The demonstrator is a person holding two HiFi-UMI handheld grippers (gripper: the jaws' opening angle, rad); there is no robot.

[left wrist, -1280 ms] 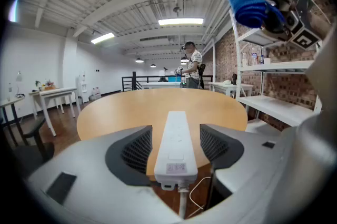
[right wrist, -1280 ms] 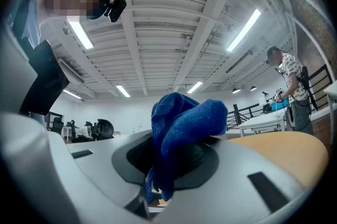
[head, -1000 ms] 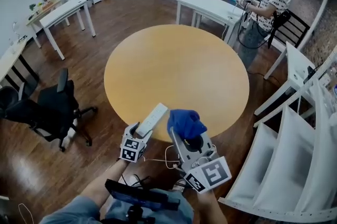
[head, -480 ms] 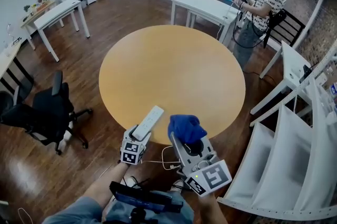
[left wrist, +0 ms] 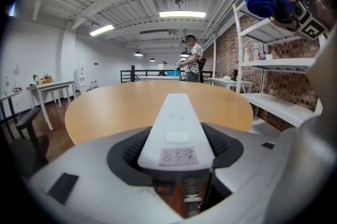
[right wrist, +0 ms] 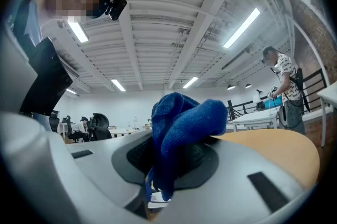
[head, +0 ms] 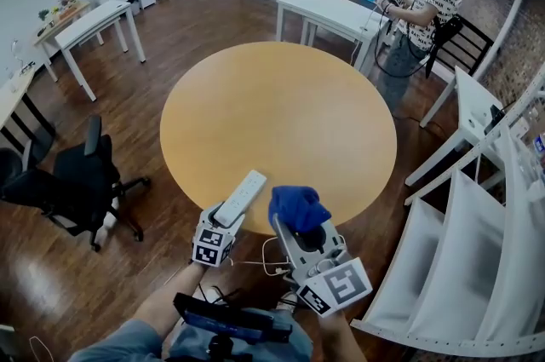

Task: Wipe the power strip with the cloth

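The left gripper (head: 224, 217) has its fingers set wide around the near end of the white power strip (head: 242, 197). They have just tightened a little on it, and the left gripper view shows the strip clamped between the pads. The strip sticks out in the air toward the near edge of the round counter (head: 281, 105), resting on nothing. The right gripper (head: 300, 226) pinches a bunched blue cloth (head: 298, 205) just beside the strip, not yet touching it. Because only 1 end is gripped, pressing the cloth on the far end would likely lever the strip sideways or out of the fingers. The loose wad could also be dragged free. A thin white cable (head: 271, 253) hangs below and may snag.
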